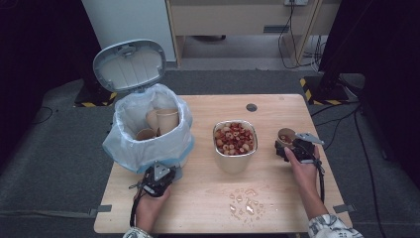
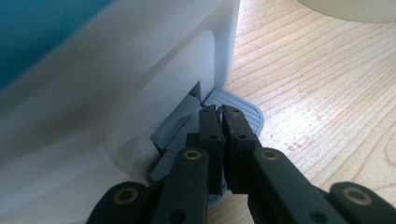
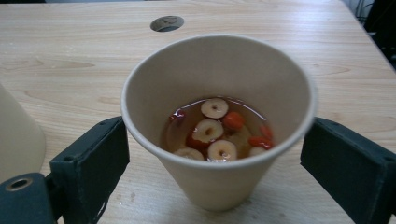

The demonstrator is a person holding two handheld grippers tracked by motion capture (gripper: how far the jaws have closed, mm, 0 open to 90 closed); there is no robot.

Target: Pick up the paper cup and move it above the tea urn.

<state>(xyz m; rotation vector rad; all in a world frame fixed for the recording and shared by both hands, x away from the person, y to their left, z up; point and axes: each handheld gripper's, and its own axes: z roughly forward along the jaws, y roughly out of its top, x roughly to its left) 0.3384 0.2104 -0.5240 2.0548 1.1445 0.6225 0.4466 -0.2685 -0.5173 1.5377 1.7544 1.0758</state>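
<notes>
1. Trash bin (image 1: 148, 144), far left of the table (image 1: 208, 198). White body lined with a pale blue-white bag, grey lid (image 1: 130, 63) swung up and standing open behind it. Inside we see several empty paper cups (image 1: 163, 120).

2. Pedal (image 2: 243, 112) of the bin, grey and ribbed, at the bin's foot on the near side. In the left gripper view it lies just under and beyond the jaw tips.

3. Left gripper (image 1: 157, 179), just in front of the bin, in our left hand (image 1: 148, 206). In its own view (image 2: 219, 114) the two black jaws are pressed together with nothing between them, their tips resting on or just over the pedal; we cannot tell whether they touch it.

4. Spill (image 1: 246, 202), a patch of wet drops and small clear bits on the wood, near the front edge, between our two hands.

5. Metal container (image 1: 235, 148), centre of the table, filled with red and pale sliced fruit pieces (image 1: 235, 138).

6. Paper cup (image 3: 217, 126), right of the container and apart from it, standing upright on the table. It holds a little liquid with red-rimmed fruit slices and small red berries.

7. Right gripper (image 3: 215, 163), in our right hand (image 1: 304, 168). Its jaws stand wide, one on each side of the cup; the pads sit close to the cup wall without clearly pressing it.

8. Round hole (image 1: 251, 107) in the tabletop, far edge, beyond the container.
</notes>
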